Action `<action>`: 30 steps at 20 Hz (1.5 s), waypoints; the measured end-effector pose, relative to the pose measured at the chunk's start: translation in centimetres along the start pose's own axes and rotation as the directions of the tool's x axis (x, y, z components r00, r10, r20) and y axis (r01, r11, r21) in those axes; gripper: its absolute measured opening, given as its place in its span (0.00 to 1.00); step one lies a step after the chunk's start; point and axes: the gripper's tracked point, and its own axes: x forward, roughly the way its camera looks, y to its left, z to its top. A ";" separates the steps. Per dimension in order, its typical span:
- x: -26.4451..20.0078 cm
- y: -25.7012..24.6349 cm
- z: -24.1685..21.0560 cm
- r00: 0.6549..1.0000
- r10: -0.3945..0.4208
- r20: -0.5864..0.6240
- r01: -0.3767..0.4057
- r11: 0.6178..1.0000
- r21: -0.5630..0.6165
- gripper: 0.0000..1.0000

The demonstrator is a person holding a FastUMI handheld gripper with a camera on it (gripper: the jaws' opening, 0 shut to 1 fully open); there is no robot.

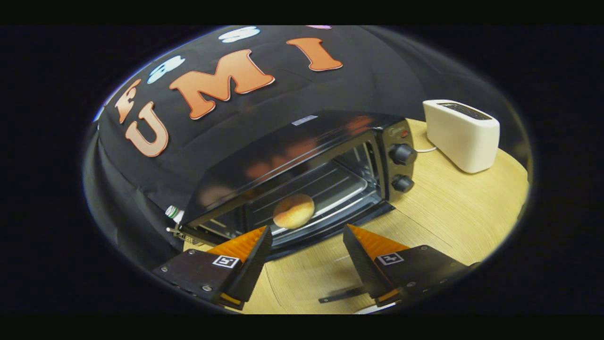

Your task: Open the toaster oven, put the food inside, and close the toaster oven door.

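A: Start at the gripper (306,231). What are its fingers doing?

B: They are spread wide apart with nothing between them. Bare wooden table (453,217) shows through the gap.

A: And just ahead of the fingertips?

B: The toaster oven (302,160), black, standing on the table with its door (330,231) dropped open toward the fingers. The door lies low and flat, its front edge just beyond the fingertips.

A: Where is the food?

B: A round golden bun (293,211) sits inside the oven on the tray (330,191), near the front of the cavity. It lies just past the tip of the left finger and a little toward the gap. Neither finger touches it.

A: Anything else on the oven?

B: Two black knobs (402,167) stacked on its panel at the right side, with a small red light above them.

A: Further out?

B: A white slot toaster (462,134) stands on the table to the right of the oven, well apart from it, with a white cord running from its base. At the oven's left corner a small bottle with a green cap (173,212) peeks out against the black cloth wall.
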 end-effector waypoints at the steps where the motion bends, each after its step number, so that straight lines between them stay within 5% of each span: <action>1: -0.9 -0.5 -0.4 1.000 -0.005 -0.001 0.005 1.000 0.000 0.90; 13: -7.5 -8.7 -9.6 0.981 -0.042 -0.191 -0.013 0.960 -0.280 0.94; 23: -4.8 -9.8 -14.1 0.940 -0.033 -0.341 -0.105 0.919 -0.380 0.97; 30: -3.5 -8.5 -13.9 0.942 -0.037 -0.334 -0.127 0.881 -0.456 0.98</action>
